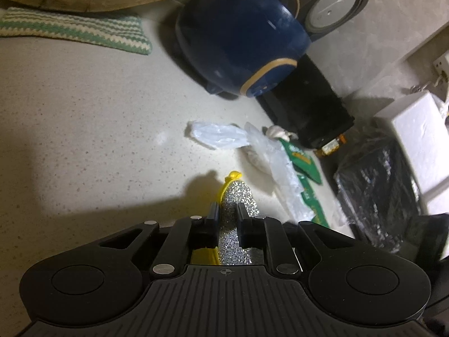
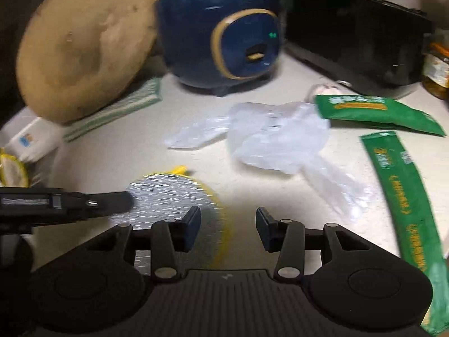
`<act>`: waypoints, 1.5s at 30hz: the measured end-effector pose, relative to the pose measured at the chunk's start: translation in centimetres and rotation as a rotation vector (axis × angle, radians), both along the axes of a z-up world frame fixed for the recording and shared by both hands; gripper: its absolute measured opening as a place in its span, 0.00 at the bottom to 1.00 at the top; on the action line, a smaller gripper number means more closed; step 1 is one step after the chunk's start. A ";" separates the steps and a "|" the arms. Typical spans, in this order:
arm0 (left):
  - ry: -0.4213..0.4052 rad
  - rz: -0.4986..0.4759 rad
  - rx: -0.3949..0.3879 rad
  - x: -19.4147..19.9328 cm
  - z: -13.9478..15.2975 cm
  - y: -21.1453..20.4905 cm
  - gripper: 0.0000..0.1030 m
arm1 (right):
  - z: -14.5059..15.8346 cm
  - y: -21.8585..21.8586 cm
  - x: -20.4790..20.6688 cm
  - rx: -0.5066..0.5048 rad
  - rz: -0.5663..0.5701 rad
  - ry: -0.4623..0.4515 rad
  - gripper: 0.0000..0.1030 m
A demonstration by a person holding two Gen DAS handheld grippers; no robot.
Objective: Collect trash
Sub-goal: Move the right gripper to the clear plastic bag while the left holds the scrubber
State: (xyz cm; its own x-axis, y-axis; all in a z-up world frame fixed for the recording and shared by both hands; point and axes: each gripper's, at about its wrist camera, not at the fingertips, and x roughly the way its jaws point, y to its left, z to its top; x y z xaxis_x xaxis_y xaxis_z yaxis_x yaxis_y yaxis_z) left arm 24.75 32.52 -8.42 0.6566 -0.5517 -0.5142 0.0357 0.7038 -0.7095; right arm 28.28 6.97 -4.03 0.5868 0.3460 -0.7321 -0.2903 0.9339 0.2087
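My left gripper is shut on a round silver glitter scouring pad with a yellow rim, held edge-on just above the speckled counter. In the right wrist view the same pad shows as a flat disc, with the left gripper reaching in from the left. My right gripper stands open beside the pad, nothing between its fingers. Beyond lie a crumpled clear plastic bag and two green packets, the packets also at the right in the left wrist view.
A blue rice cooker stands at the back, next to a black appliance. A wooden board leans over a striped green cloth. A black plastic bag and a white box sit off the counter's right edge.
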 end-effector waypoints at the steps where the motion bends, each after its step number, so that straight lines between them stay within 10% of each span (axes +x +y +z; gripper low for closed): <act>1: -0.007 -0.004 -0.017 0.0 0.1 0.1 0.16 | -0.3 0.0 0.1 -0.018 -0.005 0.014 0.42; 11: -0.030 -0.002 -0.007 0.0 0.3 -0.4 0.26 | -0.6 2.4 0.2 -0.007 0.106 0.042 0.41; 23: 0.019 0.077 -0.048 -0.2 -0.3 1.8 0.15 | -0.4 3.0 0.8 0.023 0.145 0.019 0.41; 25: 0.007 0.098 -0.045 -0.5 0.1 2.3 0.15 | 0.6 2.7 0.9 0.002 0.134 -0.036 0.47; 27: 0.004 0.127 -0.039 -0.7 0.4 2.6 0.15 | 1.7 2.4 1.1 -0.064 0.106 -0.124 0.73; 31: 0.005 0.193 -0.023 -1.1 1.0 3.1 0.16 | 2.1 1.1 2.1 -0.202 0.027 -0.238 0.81; 39: 0.008 0.192 0.045 -1.0 1.3 2.2 0.16 | 0.4 -0.9 4.2 -0.184 -0.014 -0.165 0.81; 45: -0.004 0.200 0.056 -1.2 1.7 1.9 0.16 | -0.1 -0.1 3.9 0.021 0.139 -0.038 0.78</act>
State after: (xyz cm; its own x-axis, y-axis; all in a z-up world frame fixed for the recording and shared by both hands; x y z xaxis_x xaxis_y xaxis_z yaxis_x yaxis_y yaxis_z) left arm 23.56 34.42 -6.75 0.7522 -0.3811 -0.5376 -0.1058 0.7354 -0.6694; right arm 32.14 6.88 -4.13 0.5595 0.4409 -0.7018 -0.4250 0.8796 0.2138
